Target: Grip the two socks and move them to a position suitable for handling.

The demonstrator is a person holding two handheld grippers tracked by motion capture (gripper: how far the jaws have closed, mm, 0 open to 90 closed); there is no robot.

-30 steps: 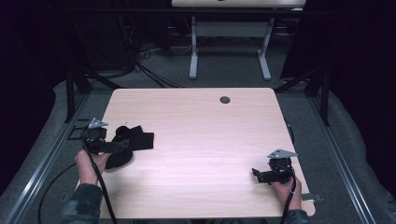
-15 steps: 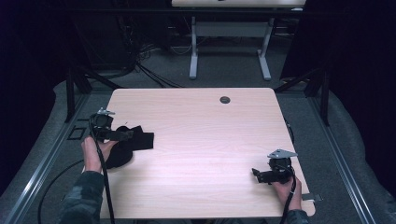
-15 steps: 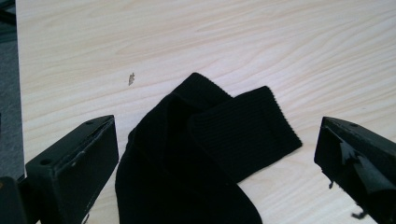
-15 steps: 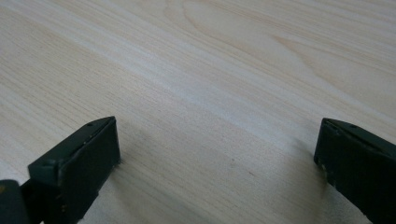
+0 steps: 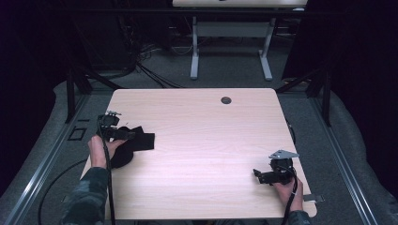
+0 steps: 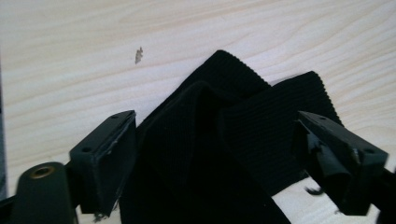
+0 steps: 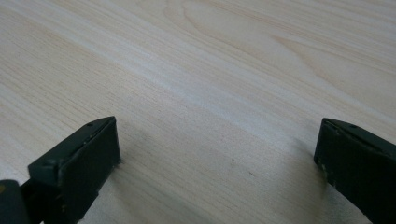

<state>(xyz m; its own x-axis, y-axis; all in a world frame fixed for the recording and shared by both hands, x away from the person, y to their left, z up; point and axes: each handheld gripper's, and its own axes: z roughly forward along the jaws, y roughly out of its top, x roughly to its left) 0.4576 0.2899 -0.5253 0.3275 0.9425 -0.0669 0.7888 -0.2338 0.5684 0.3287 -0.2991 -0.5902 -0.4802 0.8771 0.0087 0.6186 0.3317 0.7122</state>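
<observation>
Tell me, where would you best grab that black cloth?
Probably at the raised fold of the cloth, coming from its left edge as the left tongs do. The fold stands up off the table, so the jaws can straddle it.

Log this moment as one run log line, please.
left gripper: jaws just been closing, astride black cloth, pads not pressing | right gripper: open over bare table | cloth: crumpled near left edge

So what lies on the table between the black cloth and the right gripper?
Nothing: in the high view the table is bare wood from the black cloth to the right gripper.
</observation>
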